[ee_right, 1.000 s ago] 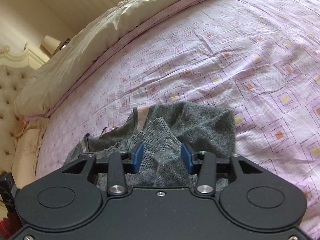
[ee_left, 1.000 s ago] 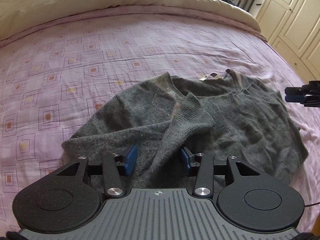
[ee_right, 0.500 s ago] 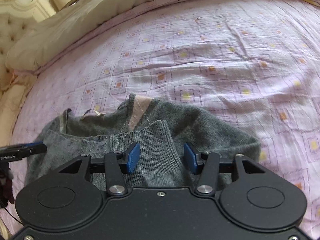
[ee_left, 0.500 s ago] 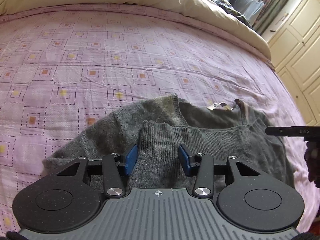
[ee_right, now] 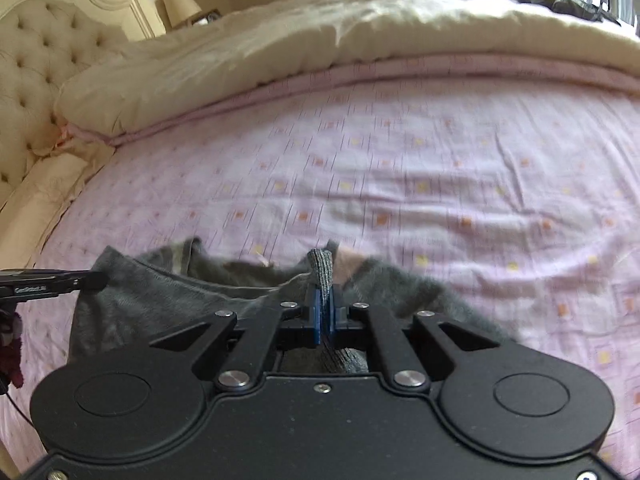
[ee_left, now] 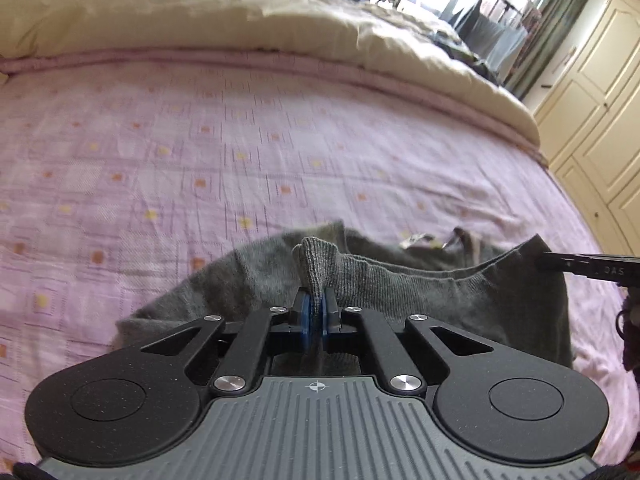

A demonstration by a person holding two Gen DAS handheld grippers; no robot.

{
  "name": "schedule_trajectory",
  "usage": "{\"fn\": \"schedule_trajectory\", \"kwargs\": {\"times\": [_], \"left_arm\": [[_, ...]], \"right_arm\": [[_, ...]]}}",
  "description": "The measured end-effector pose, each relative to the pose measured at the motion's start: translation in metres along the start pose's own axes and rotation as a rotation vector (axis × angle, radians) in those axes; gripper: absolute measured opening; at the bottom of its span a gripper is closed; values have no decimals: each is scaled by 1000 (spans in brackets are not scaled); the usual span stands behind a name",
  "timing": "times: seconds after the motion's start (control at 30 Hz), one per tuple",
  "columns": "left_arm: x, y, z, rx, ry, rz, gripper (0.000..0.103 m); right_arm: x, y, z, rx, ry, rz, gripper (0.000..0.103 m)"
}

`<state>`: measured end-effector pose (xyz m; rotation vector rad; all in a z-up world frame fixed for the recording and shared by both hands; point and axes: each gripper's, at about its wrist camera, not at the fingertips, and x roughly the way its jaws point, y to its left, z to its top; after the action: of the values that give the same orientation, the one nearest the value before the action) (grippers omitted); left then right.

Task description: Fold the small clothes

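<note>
A small grey knit sweater [ee_left: 420, 292] lies on the pink patterned bed sheet [ee_left: 240, 152], with its ribbed hem pulled up. My left gripper [ee_left: 315, 312] is shut on one corner of that ribbed hem, which pokes up between the blue pads. My right gripper [ee_right: 325, 310] is shut on the other hem corner of the grey sweater [ee_right: 168, 296]. In the left wrist view the right gripper's tip [ee_left: 588, 265] shows at the far right; in the right wrist view the left gripper's tip [ee_right: 48, 282] shows at the far left. The hem is stretched between them.
A cream duvet [ee_left: 240, 16] is bunched along the far side of the bed. A tufted headboard [ee_right: 44, 60] and a lamp [ee_right: 180, 2] stand at the left in the right wrist view. Cream wardrobe doors [ee_left: 592, 104] line the right.
Both grippers have shut on the sweater's ribbed hem, which lay between their open fingers before. Both views have tilted up, so the sweater sits lower in frame.
</note>
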<state>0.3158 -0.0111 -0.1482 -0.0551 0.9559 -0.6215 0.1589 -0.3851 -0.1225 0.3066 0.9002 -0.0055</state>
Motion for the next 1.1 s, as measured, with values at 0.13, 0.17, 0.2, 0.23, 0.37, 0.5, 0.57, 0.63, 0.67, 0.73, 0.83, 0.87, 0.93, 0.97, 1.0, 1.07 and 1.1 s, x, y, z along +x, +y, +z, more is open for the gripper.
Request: {"fn": "schedule_trajectory", "kwargs": {"times": [0.13,0.17,0.2,0.23,0.37,0.5,0.57,0.63,0.67,0.73,0.83,0.87,0.93,0.97,1.0,1.07,1.1], "left_arm": [[11,7,19,10,10,32,5],[20,9,23,16,22,51,5],[30,11,25,19,37,63,6],[40,15,25,16,57,68,6],[70,24,21,27,152,152,26],[50,27,20,-32,119,168,40],[28,17,17,-20,61,187,64],[13,1,10,-11,32,188,70],[8,-7,6,-9,30,177,70],[4,-25,-6,0,42,156,71],[9,-48,-27,45,88,132,71],[13,-54,-34,65,106,123,71],[19,-60,-47,100,140,127,71],[22,-60,-51,112,151,137,71],[24,-57,-55,119,158,155,71],[25,-46,-59,114,170,200,71],[24,-39,-60,104,170,211,71]], "right_arm": [[25,-15,18,43,29,-55,11],[36,-20,20,67,45,-69,11],[47,-24,20,92,64,-79,11],[57,-28,19,109,88,-90,11],[82,-28,13,90,160,-178,20],[54,-13,9,44,66,-234,64],[37,6,6,-34,17,-214,66],[28,31,-2,-106,7,-188,67],[26,44,-6,-138,7,-169,68],[26,68,-17,-175,16,-126,75],[35,101,-37,-232,60,-66,75],[38,110,-44,-262,77,-56,75],[45,120,-55,-299,108,-44,75],[47,121,-59,-310,125,-51,75],[49,119,-62,-319,137,-70,75],[49,109,-69,-312,160,-133,75],[48,98,-71,-289,171,-163,75]]}}
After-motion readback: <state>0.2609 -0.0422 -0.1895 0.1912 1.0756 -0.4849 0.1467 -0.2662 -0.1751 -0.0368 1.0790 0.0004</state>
